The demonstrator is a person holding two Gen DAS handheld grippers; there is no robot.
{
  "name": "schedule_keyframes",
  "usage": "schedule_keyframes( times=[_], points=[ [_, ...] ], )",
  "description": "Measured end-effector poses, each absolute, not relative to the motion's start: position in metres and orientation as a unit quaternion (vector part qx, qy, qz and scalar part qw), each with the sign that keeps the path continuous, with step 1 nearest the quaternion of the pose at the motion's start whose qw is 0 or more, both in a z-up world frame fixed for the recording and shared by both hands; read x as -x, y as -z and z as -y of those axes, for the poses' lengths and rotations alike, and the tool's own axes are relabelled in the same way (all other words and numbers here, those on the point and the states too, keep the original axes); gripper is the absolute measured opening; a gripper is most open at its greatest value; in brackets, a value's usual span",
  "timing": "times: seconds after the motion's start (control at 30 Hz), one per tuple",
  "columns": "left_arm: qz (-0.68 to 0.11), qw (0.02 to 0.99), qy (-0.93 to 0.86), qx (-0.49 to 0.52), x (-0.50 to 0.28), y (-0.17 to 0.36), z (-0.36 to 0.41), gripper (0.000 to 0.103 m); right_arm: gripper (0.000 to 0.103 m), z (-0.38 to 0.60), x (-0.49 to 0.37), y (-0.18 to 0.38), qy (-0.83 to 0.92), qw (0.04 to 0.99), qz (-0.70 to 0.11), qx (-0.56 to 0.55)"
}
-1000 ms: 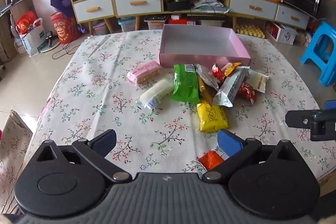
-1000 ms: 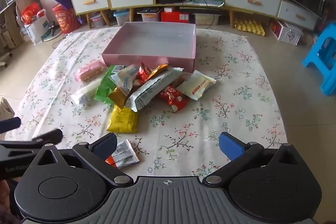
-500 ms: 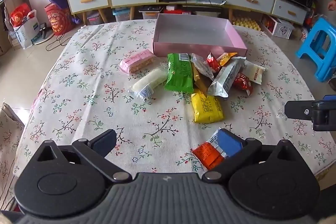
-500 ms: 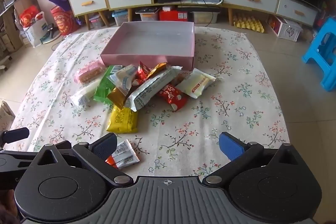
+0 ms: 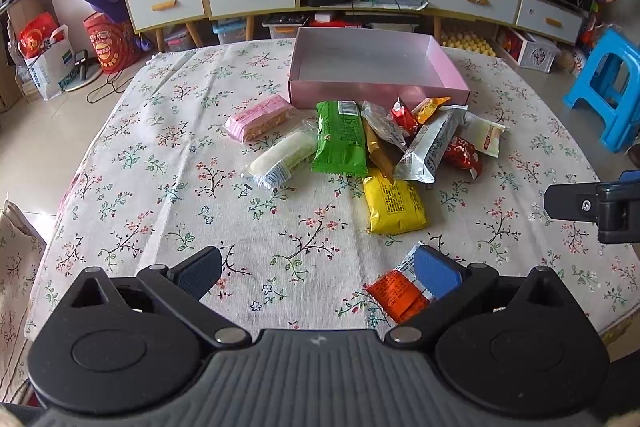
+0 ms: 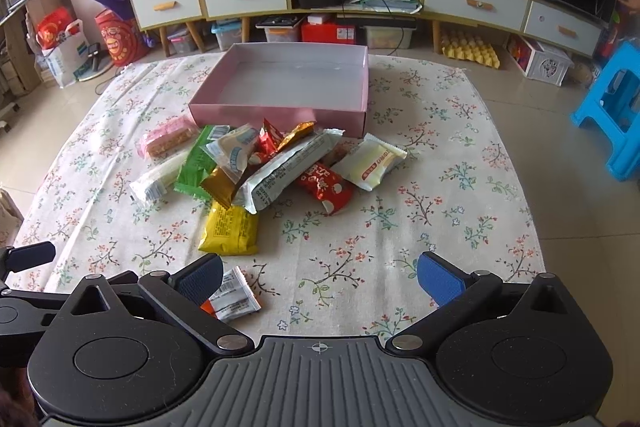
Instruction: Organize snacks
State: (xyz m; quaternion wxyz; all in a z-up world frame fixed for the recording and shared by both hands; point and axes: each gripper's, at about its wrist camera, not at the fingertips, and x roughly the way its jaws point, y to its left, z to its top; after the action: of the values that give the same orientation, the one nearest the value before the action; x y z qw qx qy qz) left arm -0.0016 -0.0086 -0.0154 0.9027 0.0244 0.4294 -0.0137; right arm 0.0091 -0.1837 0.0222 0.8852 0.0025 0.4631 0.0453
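Both tongs spread; orange packet lies seemingly under left tongs.

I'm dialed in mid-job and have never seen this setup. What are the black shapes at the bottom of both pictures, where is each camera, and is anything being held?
There is no robot arm. A person holds a hand-held gripper in each hand, and each carries a wide-angle camera looking forward along its two fingers. The black shapes are each gripper's own body; the blue pads are its fingertips.

One picture comes from the left gripper, the other from the right gripper. Each also catches part of the other at its edge.

Both are open and hold nothing.

On the floral tablecloth stands an empty pink box. In front of it is a pile of snacks, including a green packet, a yellow packet and a pink bar. An orange packet lies alone nearest the grippers.
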Motion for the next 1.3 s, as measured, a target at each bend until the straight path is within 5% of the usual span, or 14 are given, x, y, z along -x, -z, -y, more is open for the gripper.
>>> schedule_keyframes(
  times=[1.3],
  points=[
    [-0.450, 0.884, 0.104, -0.070, 0.001, 0.052, 0.044, 0.102, 0.103, 0.185, -0.045, -0.002, -0.044, 0.855, -0.516, 0.003]
  ],
)
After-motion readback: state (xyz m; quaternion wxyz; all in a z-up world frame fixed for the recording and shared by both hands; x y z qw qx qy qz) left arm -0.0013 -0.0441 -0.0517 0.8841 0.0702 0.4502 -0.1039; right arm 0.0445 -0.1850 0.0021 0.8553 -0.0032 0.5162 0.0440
